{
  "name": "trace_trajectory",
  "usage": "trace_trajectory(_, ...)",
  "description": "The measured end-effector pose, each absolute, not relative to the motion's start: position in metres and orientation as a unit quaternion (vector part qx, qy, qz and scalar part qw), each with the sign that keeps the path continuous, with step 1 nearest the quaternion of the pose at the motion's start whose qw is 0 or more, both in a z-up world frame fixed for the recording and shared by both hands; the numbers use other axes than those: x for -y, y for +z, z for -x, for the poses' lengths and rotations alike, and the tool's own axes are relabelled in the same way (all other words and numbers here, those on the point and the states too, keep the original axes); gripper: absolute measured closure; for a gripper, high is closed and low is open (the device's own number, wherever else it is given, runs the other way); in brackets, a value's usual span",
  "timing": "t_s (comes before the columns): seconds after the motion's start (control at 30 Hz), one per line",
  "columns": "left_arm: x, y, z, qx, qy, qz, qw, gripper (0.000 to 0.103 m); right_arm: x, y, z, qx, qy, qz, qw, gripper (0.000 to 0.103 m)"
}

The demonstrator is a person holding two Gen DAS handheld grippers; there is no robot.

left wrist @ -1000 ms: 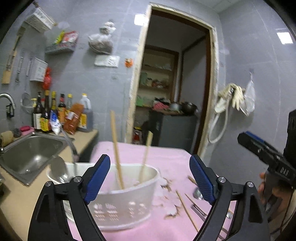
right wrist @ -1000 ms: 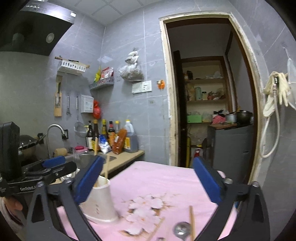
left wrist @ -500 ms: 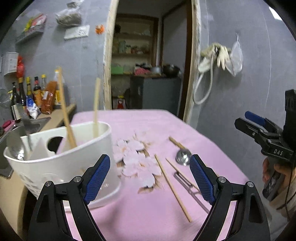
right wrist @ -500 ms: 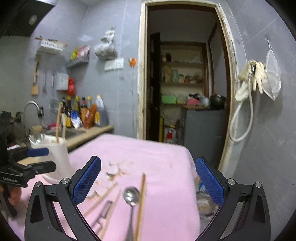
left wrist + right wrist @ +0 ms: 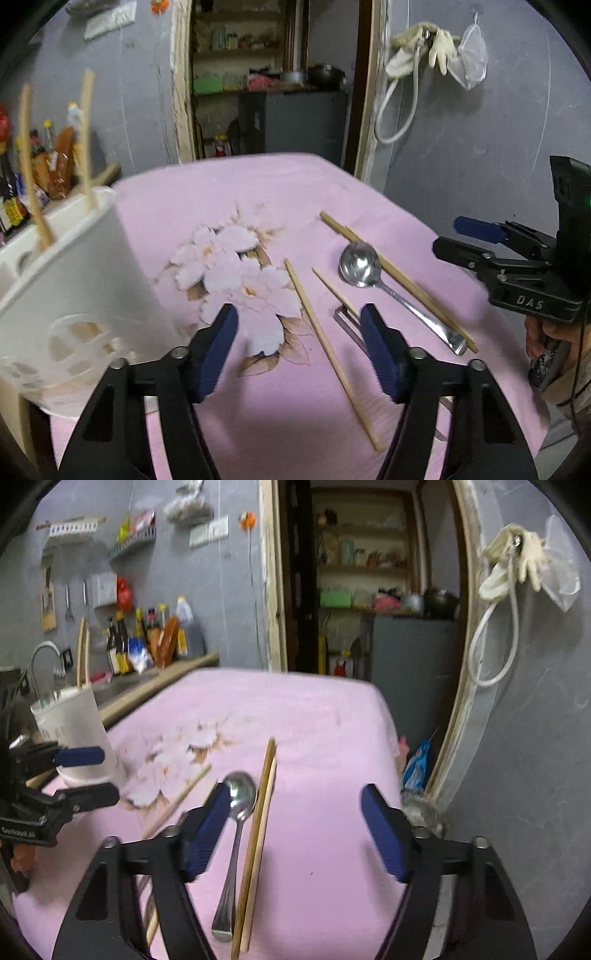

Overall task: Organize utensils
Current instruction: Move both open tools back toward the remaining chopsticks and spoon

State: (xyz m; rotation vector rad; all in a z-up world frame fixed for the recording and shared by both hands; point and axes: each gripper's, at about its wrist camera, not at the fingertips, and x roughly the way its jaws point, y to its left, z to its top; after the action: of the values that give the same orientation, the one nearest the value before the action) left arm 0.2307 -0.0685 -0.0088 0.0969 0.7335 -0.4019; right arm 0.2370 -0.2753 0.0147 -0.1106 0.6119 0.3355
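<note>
A white utensil holder [image 5: 70, 295] with two chopsticks standing in it sits at the left of the pink tablecloth; it also shows in the right wrist view [image 5: 79, 734]. A steel spoon [image 5: 364, 271] lies between loose wooden chopsticks [image 5: 325, 339], beside a chopstick pair [image 5: 399, 277]. My left gripper [image 5: 299, 343] is open and empty, above the long single chopstick. My right gripper [image 5: 295, 823] is open and empty, over the spoon [image 5: 236, 819] and the chopstick pair [image 5: 258, 834]. A metal utensil [image 5: 347, 325] is partly hidden behind my left gripper's right finger.
The pink cloth with a flower print [image 5: 236, 273] covers the table, whose far edge faces a doorway [image 5: 369, 590]. A counter with sauce bottles [image 5: 147, 642] and a sink tap [image 5: 44, 657] runs along the left. A wall [image 5: 461, 155] stands close on the right.
Both grippers have swung right and tilted down toward the loose utensils. The holder has slid to the left of both views. Both grippers' jaws look narrower than before.
</note>
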Motion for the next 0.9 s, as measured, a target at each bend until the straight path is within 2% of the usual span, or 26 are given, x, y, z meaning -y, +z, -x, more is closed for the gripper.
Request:
trace_trajectory(0.07, 0.071, -0.015, -0.24, -0.377, -0.2, -0.046, 0.903, 0.053, 0.271, 0.008, -0.244, -0.317, 0.17, 0.06, 0.931, 0.049)
trace_trajectory(0.13, 0.073, -0.022, -0.251, -0.4, -0.209, -0.04, 0.891, 0.067, 0.268, 0.002, -0.25, -0.334, 0.175, 0.065, 0.924, 0.054)
trace_trajectory(0.2, 0.073, -0.028, -0.259, -0.419, -0.214, -0.029, 0.882, 0.072, 0.265, -0.002, -0.255, -0.347, 0.177, 0.071, 0.918, 0.057)
trace_trajectory(0.53, 0.068, -0.039, -0.287, -0.463, -0.214, 0.008, 0.86, 0.084, 0.253, -0.013, -0.267, -0.389, 0.176, 0.102, 0.899, 0.062)
trace_trajectory(0.8, 0.068, -0.039, -0.298, -0.465, -0.21, 0.014, 0.86, 0.085, 0.248, -0.014, -0.276, -0.391, 0.167, 0.128, 0.896, 0.064)
trace_trajectory(0.9, 0.069, -0.039, -0.296, -0.465, -0.212, 0.018, 0.86, 0.085, 0.251, -0.012, -0.278, -0.39, 0.173, 0.113, 0.898, 0.068)
